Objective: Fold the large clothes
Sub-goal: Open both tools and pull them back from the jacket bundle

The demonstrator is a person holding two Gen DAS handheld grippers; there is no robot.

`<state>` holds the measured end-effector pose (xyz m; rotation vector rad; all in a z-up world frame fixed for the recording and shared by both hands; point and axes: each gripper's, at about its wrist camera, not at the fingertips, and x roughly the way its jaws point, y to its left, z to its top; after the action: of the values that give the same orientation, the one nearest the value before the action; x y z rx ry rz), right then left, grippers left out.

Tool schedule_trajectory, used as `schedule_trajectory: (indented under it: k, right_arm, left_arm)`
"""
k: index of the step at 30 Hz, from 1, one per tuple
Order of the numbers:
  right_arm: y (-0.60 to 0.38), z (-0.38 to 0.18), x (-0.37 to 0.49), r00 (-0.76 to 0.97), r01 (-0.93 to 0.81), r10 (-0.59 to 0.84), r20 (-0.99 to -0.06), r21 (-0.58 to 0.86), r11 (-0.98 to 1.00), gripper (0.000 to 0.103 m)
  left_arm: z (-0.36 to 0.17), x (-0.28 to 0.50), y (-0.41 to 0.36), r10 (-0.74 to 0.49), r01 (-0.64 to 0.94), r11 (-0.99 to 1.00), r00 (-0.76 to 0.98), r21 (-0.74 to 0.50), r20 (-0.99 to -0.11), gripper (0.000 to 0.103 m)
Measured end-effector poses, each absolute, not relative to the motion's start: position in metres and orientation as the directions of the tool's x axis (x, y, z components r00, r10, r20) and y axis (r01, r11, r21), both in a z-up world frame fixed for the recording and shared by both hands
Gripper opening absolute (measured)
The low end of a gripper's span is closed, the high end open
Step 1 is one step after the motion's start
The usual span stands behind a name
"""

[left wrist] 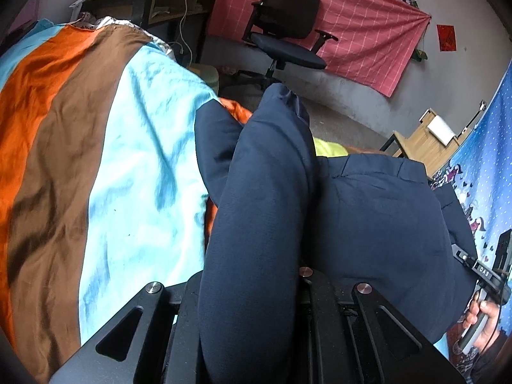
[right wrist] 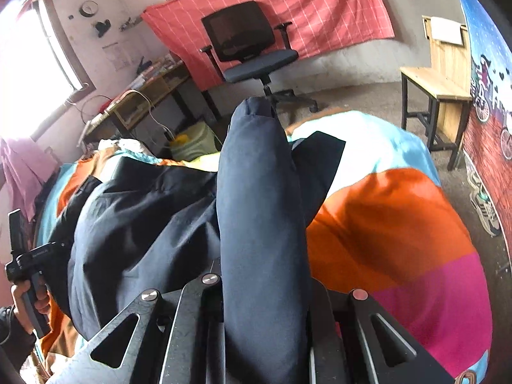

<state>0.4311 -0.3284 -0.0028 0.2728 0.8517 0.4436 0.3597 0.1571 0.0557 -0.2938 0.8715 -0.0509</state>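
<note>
A large navy blue garment (left wrist: pixel 377 217) lies on a bed with a striped cover (left wrist: pixel 134 160). In the left wrist view a thick fold of it (left wrist: pixel 262 224) runs up between my left gripper's jaws and hides the fingertips. In the right wrist view another navy fold (right wrist: pixel 262 224) drapes over my right gripper the same way, with the rest of the garment (right wrist: pixel 134 224) spread to the left. Each gripper is shut on the cloth. The right gripper's handle (left wrist: pixel 486 275) shows at the right edge of the left view, and the left gripper's handle (right wrist: pixel 28 262) at the left edge of the right view.
The bed cover has blue, orange, brown and pink stripes (right wrist: pixel 400 224). A black office chair (left wrist: pixel 284 35) stands beyond the bed before a red checked cloth (left wrist: pixel 358 32). A cluttered desk (right wrist: pixel 150 96) is at the left, a wooden chair (right wrist: pixel 438 83) at the right.
</note>
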Motion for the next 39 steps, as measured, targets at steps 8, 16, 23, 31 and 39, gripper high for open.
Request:
schedule_trajectory:
  k: [8, 16, 23, 31, 39]
  right_arm:
    - [-0.330, -0.024, 0.435, 0.549, -0.227, 0.417, -0.724, 0.351, 0.909, 0.031]
    - [-0.329, -0.030, 0.432, 0.566, -0.185, 0.322, -0.759, 0.264, 0.947, 0.079]
    - [-0.328, -0.018, 0.420, 0.644, -0.175, 0.262, -0.719, 0.195, 0.965, 0.091]
    - [-0.326, -0.004, 0.387, 0.706, -0.169, 0.250, -0.662, 0.186, 0.968, 0.103]
    - [-0.312, 0.022, 0.345, 0.770, -0.234, 0.266, -0.580, 0.131, 0.963, 0.103]
  left_arm:
    - [0.037, 0.355, 0.158, -0.122, -0.113, 0.966, 0.595, -0.233, -0.794, 0.035]
    - [0.036, 0.354, 0.168, -0.055, -0.234, 0.945, 0.575, -0.228, -0.816, 0.068]
    - [0.056, 0.336, 0.170, 0.082, -0.322, 0.932, 0.638, -0.169, -0.766, 0.089]
    - [0.078, 0.290, 0.142, 0.226, -0.378, 0.921, 0.716, -0.095, -0.661, 0.100]
    - [0.110, 0.250, 0.077, 0.196, -0.247, 0.969, 0.823, -0.025, -0.533, 0.101]
